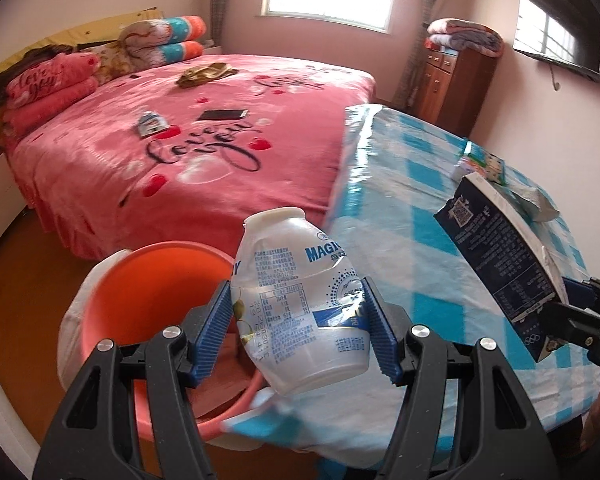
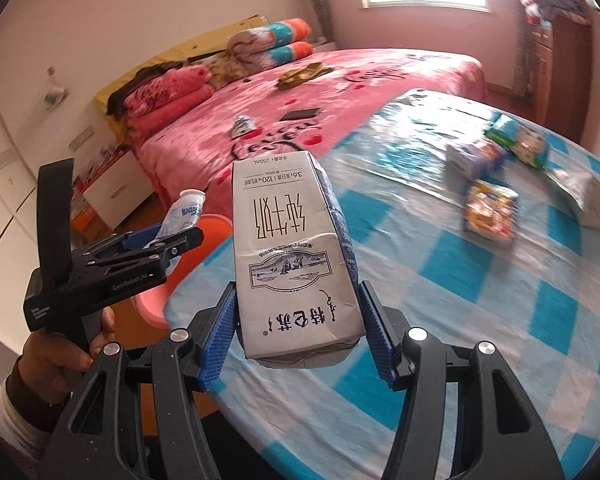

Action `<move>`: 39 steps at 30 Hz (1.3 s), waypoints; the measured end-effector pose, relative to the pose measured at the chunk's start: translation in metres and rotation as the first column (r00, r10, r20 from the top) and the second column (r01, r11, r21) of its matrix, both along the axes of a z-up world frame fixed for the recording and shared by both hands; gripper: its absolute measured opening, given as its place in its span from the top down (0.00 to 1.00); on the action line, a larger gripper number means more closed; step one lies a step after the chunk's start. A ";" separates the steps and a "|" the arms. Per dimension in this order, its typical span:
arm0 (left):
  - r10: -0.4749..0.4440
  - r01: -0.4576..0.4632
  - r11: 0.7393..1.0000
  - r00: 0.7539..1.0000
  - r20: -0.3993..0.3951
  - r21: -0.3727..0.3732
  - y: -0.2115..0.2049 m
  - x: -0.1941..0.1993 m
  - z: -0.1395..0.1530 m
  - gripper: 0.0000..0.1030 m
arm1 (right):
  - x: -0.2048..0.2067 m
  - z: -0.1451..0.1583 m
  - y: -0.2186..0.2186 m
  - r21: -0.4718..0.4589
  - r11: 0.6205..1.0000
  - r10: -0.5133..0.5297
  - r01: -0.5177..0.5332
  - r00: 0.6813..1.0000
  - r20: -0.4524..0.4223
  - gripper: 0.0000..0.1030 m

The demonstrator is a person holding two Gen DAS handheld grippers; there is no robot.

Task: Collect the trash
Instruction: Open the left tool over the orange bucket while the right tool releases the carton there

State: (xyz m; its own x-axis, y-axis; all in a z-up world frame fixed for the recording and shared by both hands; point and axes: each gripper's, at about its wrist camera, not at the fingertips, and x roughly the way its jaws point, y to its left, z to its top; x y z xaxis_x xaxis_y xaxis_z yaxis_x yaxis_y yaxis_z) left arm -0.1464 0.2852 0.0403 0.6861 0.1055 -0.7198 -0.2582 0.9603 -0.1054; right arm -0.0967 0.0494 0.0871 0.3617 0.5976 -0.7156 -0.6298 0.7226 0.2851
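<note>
From the left wrist, the left tool (image 1: 300,320) grips a crumpled clear plastic bottle (image 1: 300,300) between its blue ribbed pads (image 1: 216,332), the white neck pointing up and away, the bottle tilted a little to the left. Just below and behind the bottle stands an orange bin (image 1: 140,280) lined with a pale bag, on the wooden floor at the edge of the tabletop (image 1: 440,260), which wears a blue-and-white checked cloth. The tool's own arms cover the bin's near rim. At the right edge the right tool (image 1: 572,300) holds a dark-sided milk carton (image 1: 508,260) above the cloth; its far finger is cut off by the frame. More wrappers (image 1: 484,164) lie at the far side of the tabletop, too small to read. Beyond is a pink bed (image 1: 200,140) with a phone (image 1: 222,115) and a small packet (image 1: 152,124) on it.

From the right wrist, the right tool (image 2: 298,336) clamps the milk carton (image 2: 292,264) by its lower end, pads pressed on both sides, the carton rising upright over the near edge of the tabletop (image 2: 460,300). To the left, the left tool (image 2: 160,240) shows side-on in the person's hand (image 2: 60,348), with the bottle (image 2: 186,210) sticking out of it above the orange bin (image 2: 216,224), which is mostly hidden behind the carton and the tool. On the cloth to the right, well apart from the carton, lie a yellow snack packet (image 2: 492,212), a small box (image 2: 476,156), a green wrapper (image 2: 520,140) and a crumpled white bag (image 2: 588,196), all motion-blurred.
</note>
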 end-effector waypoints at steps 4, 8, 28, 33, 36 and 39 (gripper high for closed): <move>0.047 -0.047 0.999 0.999 -0.013 -0.004 0.021 -0.011 -0.006 0.38 | -0.006 0.001 0.030 -0.015 0.998 0.069 -0.069 0.998 0.001 0.42; 0.093 -0.093 0.996 0.995 -0.030 -0.006 0.041 -0.022 -0.014 0.38 | -0.010 0.000 0.059 -0.028 0.990 0.135 -0.135 0.991 -0.005 0.42; 0.221 -0.227 0.973 0.969 -0.112 -0.041 0.096 -0.042 -0.054 0.38 | -0.016 -0.027 0.166 -0.100 0.936 0.335 -0.336 0.942 -0.035 0.42; 0.235 -0.242 0.969 0.963 -0.130 -0.043 0.103 -0.041 -0.062 0.38 | -0.012 -0.034 0.178 -0.104 0.932 0.346 -0.348 0.937 -0.041 0.42; 0.240 -0.248 0.968 0.960 -0.143 -0.043 0.106 -0.040 -0.067 0.38 | -0.007 -0.041 0.184 -0.105 0.932 0.344 -0.348 0.937 -0.054 0.42; 0.251 -0.261 0.965 0.951 -0.178 -0.034 0.109 -0.038 -0.075 0.34 | -0.003 -0.046 0.186 -0.106 0.939 0.324 -0.328 0.944 -0.057 0.33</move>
